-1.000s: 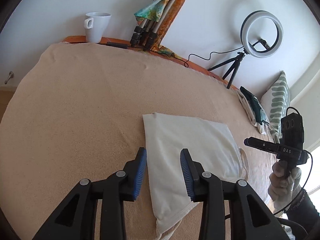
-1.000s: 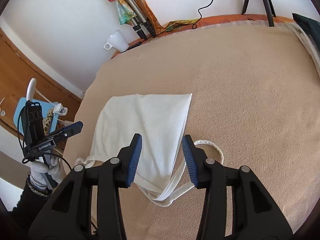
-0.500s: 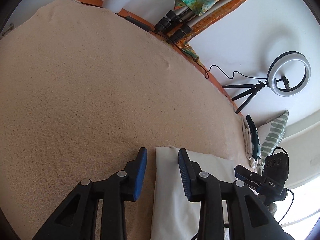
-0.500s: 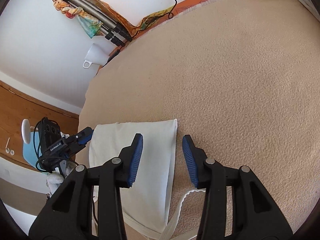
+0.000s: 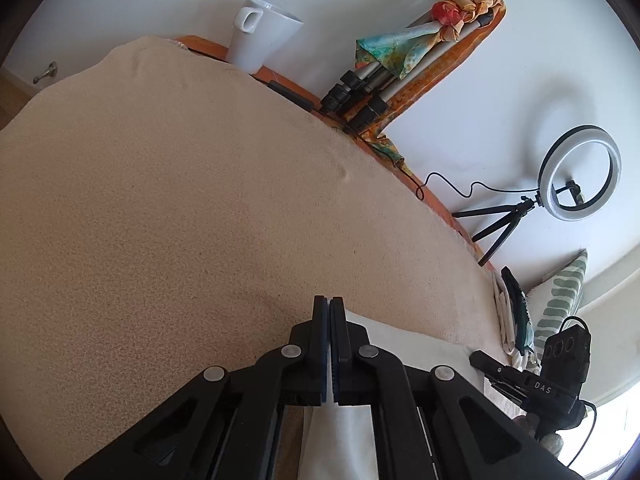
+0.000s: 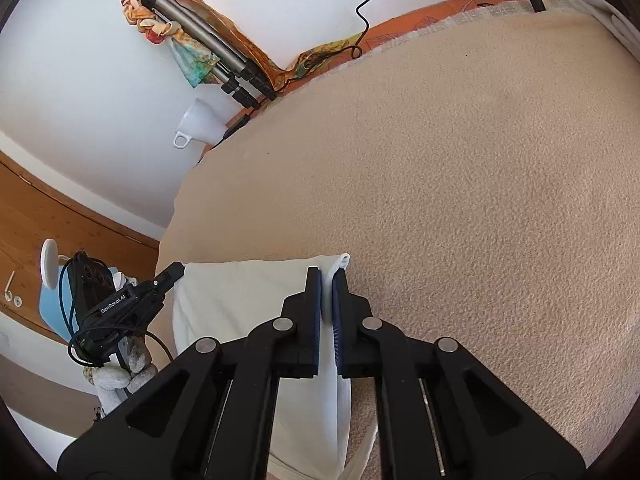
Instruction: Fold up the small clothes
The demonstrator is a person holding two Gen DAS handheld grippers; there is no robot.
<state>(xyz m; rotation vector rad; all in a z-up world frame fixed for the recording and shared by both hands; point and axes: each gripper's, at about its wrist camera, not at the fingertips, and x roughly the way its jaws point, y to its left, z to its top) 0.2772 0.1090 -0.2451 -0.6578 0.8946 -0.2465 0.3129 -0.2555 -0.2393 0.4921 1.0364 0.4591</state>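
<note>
A small cream-white garment [image 6: 240, 304] lies flat on the beige blanket [image 6: 460, 200]. In the left wrist view it [image 5: 408, 348] shows under and right of my fingers. My left gripper [image 5: 329, 304] is shut on the garment's far left corner. My right gripper [image 6: 327, 276] is shut on the garment's far right corner, a bit of hem poking out past the tips. Each gripper shows in the other's view, the right one [image 5: 532, 380] and the left one [image 6: 120, 300], at opposite ends of the far edge.
A white mug [image 5: 260, 36], a folded tripod with a colourful scarf [image 5: 384, 76] and a ring light [image 5: 576, 176] stand along the wall edge. Folded clothes [image 5: 512, 312] and a green-patterned cushion [image 5: 560, 304] lie at the right.
Both grippers moved forward to the garment's far edge and closed on its two far corners; a second ago they were open over the garment's near part.
</note>
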